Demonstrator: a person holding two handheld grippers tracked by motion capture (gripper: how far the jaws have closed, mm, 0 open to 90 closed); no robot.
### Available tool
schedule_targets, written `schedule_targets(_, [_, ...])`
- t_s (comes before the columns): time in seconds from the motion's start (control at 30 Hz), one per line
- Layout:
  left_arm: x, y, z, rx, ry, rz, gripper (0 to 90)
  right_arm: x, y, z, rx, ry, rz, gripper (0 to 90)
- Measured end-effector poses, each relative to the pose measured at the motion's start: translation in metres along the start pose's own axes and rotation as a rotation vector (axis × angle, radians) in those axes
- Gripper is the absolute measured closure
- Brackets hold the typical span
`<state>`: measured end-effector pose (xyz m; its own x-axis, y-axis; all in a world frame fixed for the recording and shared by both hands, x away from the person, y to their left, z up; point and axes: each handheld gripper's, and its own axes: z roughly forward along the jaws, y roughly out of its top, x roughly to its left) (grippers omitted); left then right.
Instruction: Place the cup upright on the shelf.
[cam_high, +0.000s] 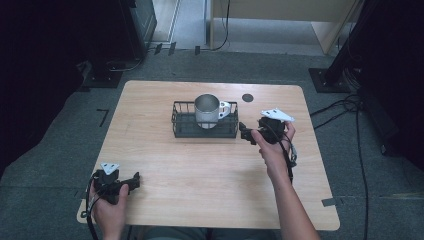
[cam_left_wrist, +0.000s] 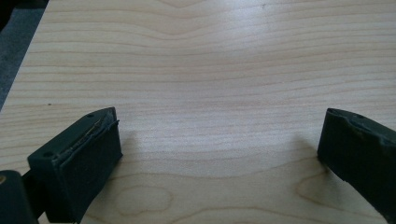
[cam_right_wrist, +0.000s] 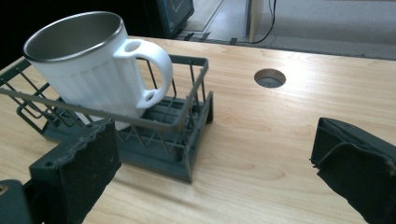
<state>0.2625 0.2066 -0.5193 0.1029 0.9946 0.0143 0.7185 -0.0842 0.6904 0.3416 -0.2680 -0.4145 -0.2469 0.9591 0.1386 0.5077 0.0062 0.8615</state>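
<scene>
A white mug (cam_high: 207, 111) with a metal inside stands in a dark wire basket (cam_high: 180, 131) at the middle of the table's far half. Its handle points right, toward my right gripper (cam_high: 245, 132). That gripper is held just right of the basket, open and holding nothing. In the right gripper view the mug (cam_right_wrist: 88, 70) and basket (cam_right_wrist: 187, 140) lie ahead and to the left of the right gripper (cam_right_wrist: 212, 140). My left gripper (cam_high: 135, 181) rests at the table's front left corner, open. In the left gripper view, bare wood lies between the jaws of the left gripper (cam_left_wrist: 219, 130).
The wooden table (cam_high: 200, 175) has a round cable hole (cam_high: 247, 97) behind the right gripper, also seen as a cable hole (cam_right_wrist: 270, 78) in the right gripper view. Grey floor, cables and dark stands surround the table.
</scene>
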Motion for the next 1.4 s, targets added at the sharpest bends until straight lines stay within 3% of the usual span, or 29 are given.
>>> schedule_targets(0.2, [0.0,0.0,0.0,-0.001,0.0,-0.001,0.0,-0.013,-0.011,-0.012,0.006,-0.004,0.014,0.0])
schedule_targets(0.53, [0.0,0.0,0.0,-0.001,-0.001,0.0,0.0,-0.033,-0.032,-0.031,0.015,-0.066,-0.003,0.0])
schedule_targets(0.83, [0.0,0.0,0.0,0.0,0.0,0.001,0.0,-0.057,-0.061,-0.043,0.033,-0.105,0.035,0.0])
schedule_targets(1.23, [0.0,0.0,0.0,0.001,0.0,0.002,0.0,-0.08,-0.097,-0.056,0.065,-0.155,0.045,0.0])
schedule_targets(1.4, [0.0,0.0,0.0,0.002,0.0,0.002,0.0,-0.095,-0.118,-0.066,0.078,-0.18,0.077,0.0])
